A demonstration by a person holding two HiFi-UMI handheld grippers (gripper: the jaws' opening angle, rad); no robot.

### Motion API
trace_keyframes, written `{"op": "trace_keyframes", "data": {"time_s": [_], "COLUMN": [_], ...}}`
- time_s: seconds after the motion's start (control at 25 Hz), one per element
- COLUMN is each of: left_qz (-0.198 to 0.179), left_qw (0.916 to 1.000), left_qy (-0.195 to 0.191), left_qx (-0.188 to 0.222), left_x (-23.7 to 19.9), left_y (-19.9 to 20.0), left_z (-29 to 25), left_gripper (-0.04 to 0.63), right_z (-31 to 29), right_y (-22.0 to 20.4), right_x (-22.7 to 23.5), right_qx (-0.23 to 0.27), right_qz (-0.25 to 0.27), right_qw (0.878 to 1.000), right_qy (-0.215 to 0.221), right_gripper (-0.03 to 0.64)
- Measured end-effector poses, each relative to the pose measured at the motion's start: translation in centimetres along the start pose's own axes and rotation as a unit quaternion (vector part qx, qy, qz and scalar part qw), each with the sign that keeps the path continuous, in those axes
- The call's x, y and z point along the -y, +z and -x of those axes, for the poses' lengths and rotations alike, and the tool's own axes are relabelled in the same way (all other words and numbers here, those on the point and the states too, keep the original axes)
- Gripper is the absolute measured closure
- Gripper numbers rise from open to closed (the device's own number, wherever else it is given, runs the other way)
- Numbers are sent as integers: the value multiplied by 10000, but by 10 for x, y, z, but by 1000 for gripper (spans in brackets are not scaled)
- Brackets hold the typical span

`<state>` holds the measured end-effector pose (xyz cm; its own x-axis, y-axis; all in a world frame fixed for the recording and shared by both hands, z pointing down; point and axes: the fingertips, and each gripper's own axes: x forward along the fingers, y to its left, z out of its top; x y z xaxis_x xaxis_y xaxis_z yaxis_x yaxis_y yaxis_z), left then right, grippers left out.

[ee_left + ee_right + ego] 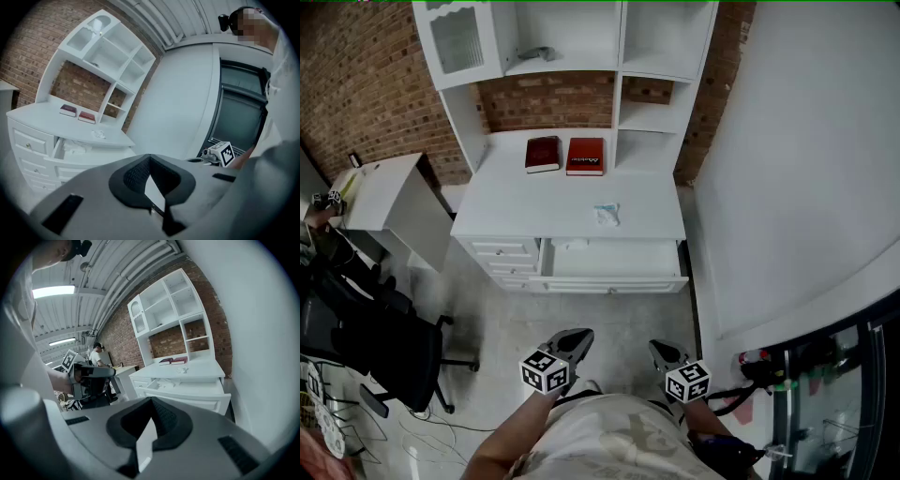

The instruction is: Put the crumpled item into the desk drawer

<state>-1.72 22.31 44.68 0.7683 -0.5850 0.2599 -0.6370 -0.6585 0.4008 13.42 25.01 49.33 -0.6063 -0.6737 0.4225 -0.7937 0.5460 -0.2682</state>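
While the person is standing back from the white desk, both grippers are hovering low by the body, well apart from it. The left gripper is pointing toward the desk with its jaws pressed together and nothing between them. The right gripper is doing the same, jaws together and empty. The crumpled item, small and pale, is lying on the desktop, just behind the desk drawer, which is standing pulled out. Something white and rumpled is sitting in the drawer's back left corner. Two red books are lying side by side further back on the desktop.
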Motion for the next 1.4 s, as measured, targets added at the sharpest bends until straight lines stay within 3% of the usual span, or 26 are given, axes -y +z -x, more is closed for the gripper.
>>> {"op": "trace_keyframes", "data": {"time_s": [0.64,1.12,1.4], "left_qz": [77,80,161], "left_qw": [9995,9992,9984], "left_qy": [307,373,546], "left_qx": [59,78,-9], "left_x": [-1,-24,-40], "left_y": [-18,-14,-20], "left_z": [13,23,36], "left_gripper": [575,575,575], "right_z": [9,-11,-28], "right_y": [-8,-14,-8], "right_x": [-17,-7,-23], "right_qx": [-138,-392,-369], "right_qz": [222,174,187], "right_qw": [9996,9976,9988], "right_qy": [59,-536,-257], "right_gripper": [594,594,595]}}
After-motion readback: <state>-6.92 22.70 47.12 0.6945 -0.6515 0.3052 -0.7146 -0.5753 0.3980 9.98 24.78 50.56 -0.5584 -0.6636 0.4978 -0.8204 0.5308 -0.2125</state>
